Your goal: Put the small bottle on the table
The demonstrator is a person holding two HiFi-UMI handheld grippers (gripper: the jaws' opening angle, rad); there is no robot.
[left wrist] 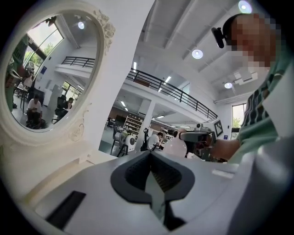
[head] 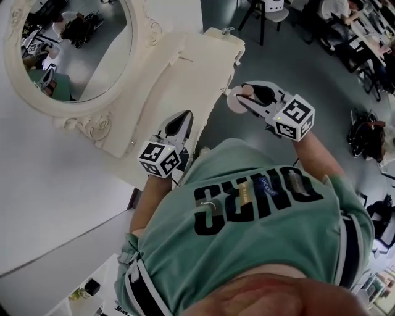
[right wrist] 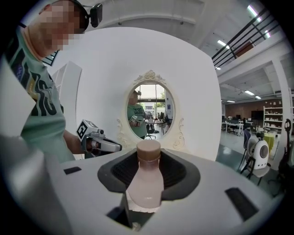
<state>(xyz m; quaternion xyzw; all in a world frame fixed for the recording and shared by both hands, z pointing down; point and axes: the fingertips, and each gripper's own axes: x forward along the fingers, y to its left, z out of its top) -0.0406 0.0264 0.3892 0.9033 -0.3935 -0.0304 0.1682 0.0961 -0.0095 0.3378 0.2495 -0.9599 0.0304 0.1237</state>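
The small bottle (right wrist: 146,183) is pale pink with a brown cap. My right gripper (right wrist: 149,155) is shut on its body, and the cap pokes out past the pads. In the head view the small bottle (head: 234,102) hangs in my right gripper (head: 242,95) over the grey floor, just right of the cream dressing table (head: 179,68). My left gripper (head: 184,117) is at the table's near edge with its jaws together and nothing between them. From the left gripper view (left wrist: 149,156) I see the bottle (left wrist: 175,148) off to the right.
An oval mirror (head: 80,43) in a carved cream frame stands on the table against a white wall. A black bag (head: 364,133) lies on the floor at right. Chairs (head: 271,15) and seated people fill the far right.
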